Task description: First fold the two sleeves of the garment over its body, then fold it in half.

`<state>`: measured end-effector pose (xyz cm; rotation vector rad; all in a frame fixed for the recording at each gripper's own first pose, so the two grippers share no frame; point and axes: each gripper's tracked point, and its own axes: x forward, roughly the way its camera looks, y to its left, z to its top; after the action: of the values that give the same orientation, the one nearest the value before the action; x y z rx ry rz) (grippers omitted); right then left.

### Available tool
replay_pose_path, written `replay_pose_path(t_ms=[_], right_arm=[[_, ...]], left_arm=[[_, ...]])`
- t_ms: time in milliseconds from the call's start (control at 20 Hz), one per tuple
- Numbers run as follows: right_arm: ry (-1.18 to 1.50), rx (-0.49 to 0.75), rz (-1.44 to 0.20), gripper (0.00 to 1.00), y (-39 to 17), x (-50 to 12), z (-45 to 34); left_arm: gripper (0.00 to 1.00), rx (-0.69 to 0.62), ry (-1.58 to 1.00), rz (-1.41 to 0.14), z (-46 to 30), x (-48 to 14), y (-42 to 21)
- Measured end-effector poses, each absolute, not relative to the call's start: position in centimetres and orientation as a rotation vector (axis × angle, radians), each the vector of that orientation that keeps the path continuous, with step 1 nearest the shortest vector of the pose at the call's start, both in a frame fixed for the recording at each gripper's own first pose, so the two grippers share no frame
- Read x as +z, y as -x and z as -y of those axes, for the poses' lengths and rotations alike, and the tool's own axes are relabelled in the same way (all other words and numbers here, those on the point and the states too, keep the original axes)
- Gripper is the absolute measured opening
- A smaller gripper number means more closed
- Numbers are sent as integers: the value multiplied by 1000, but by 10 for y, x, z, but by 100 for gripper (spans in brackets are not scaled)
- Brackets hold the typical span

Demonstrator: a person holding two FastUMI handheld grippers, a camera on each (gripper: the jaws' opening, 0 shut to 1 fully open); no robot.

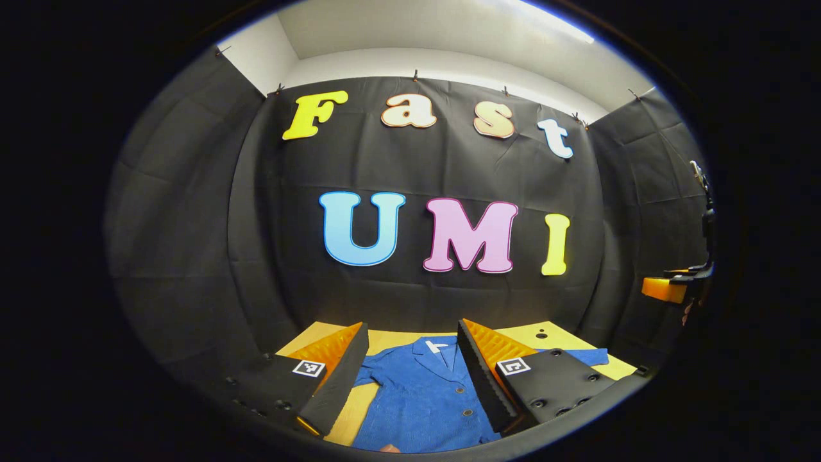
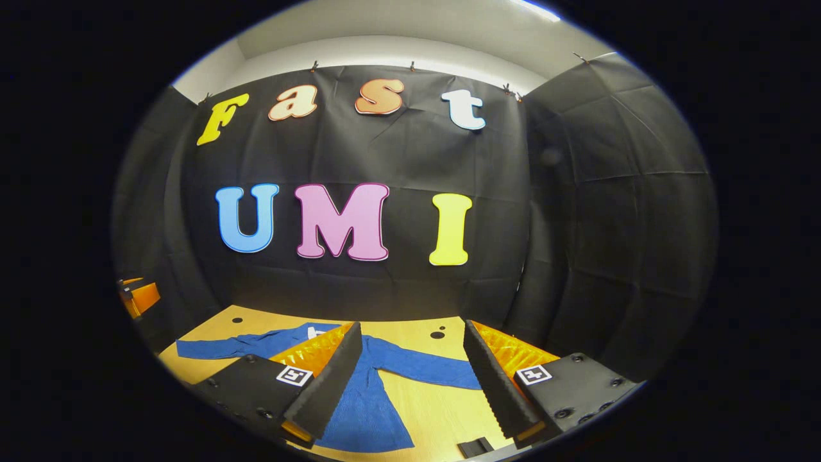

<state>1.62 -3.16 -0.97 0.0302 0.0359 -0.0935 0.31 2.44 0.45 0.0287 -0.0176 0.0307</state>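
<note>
A blue button-front garment (image 1: 420,398) lies flat on the wooden table (image 1: 545,335), collar toward the back wall, both sleeves spread outward. In the left gripper view my left gripper (image 1: 410,378) hangs open above the garment's chest, nothing between its fingers. In the right gripper view the same garment (image 2: 372,398) shows its right sleeve (image 2: 430,369) stretched across the table and its other sleeve (image 2: 224,346) running off to the left. My right gripper (image 2: 410,378) is open above that right sleeve and the garment's side, holding nothing.
The table (image 2: 423,410) ends at the black cloth walls close behind and to the sides. Small dark holes (image 2: 438,334) dot the tabletop. A small black object (image 2: 474,446) lies at the table's near edge. The other gripper (image 1: 673,285) shows at the right edge of the left gripper view.
</note>
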Motion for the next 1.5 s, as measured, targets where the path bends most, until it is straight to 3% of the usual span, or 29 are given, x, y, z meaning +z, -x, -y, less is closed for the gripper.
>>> replay_pose_path(t_ms=[150,200,250,300,900,1050,1150,1200,1500], right_arm=[[-15,-107,-26,95,-17,-6,37],[-15,-111,-28,99,-19,-7,38],[-17,-115,-32,95,-20,-8,40],[-22,-119,-36,99,-21,-9,41],[2,-161,-109,96,-56,-36,89],[12,-213,-187,99,-81,-80,133],[-10,-250,-256,96,-98,-116,162],[-35,-271,-295,100,-108,-135,175],[-154,-352,-548,100,-170,-277,239]], left_arm=[[80,29,-23,11,-27,2,-5],[80,34,-19,9,-29,2,-5],[80,35,-12,8,-30,3,-7],[80,31,-6,10,-29,3,-8],[80,-33,58,-37,2,-22,-41],[80,-29,66,-72,10,-29,-60],[80,-13,55,-66,11,-22,-70],[80,-5,38,-68,12,-23,-74],[80,63,-68,-144,17,-33,-116]])
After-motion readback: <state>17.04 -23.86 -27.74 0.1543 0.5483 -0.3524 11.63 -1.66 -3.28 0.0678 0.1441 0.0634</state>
